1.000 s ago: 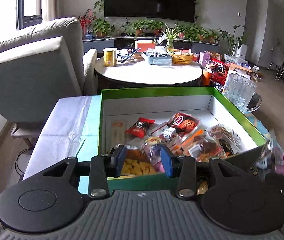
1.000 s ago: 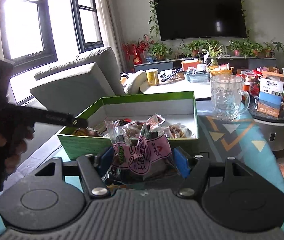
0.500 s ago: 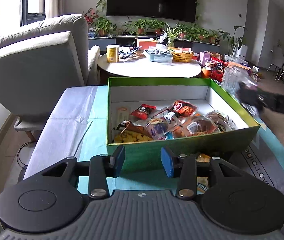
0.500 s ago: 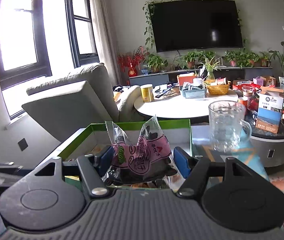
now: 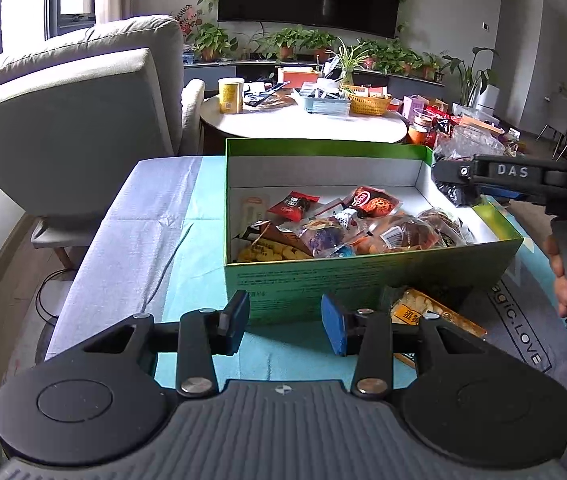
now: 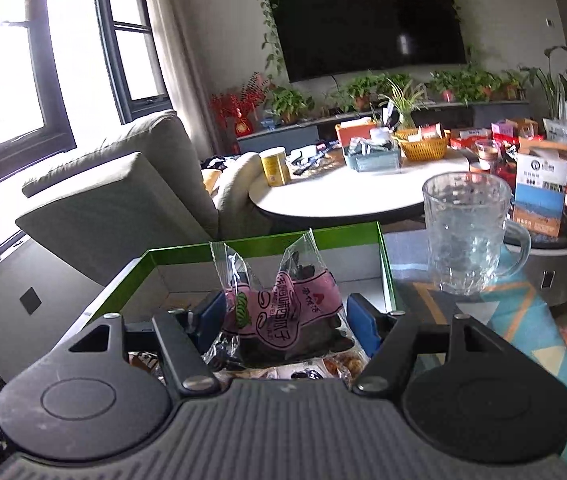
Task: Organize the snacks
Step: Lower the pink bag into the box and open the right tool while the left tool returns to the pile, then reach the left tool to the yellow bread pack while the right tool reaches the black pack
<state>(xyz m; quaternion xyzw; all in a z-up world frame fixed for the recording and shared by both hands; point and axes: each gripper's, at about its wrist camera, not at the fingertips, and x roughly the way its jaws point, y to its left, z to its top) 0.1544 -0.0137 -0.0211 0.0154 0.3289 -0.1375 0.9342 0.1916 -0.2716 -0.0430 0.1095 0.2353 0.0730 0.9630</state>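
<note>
A green box with white inside walls holds several snack packets. My left gripper is open and empty, just in front of the box's near wall. A yellow snack packet lies on the table beside its right finger. My right gripper is shut on a clear bag with a pink label and dark seeds. It holds the bag over the box. In the left wrist view that gripper and its bag hang above the box's right wall.
A glass mug stands right of the box on the patterned cloth. A round white table with a yellow can, baskets and packets is behind the box. A grey armchair is at the left.
My right gripper has carried the bag up and over the box's right side. My left gripper has pulled back from over the box to in front of it.
</note>
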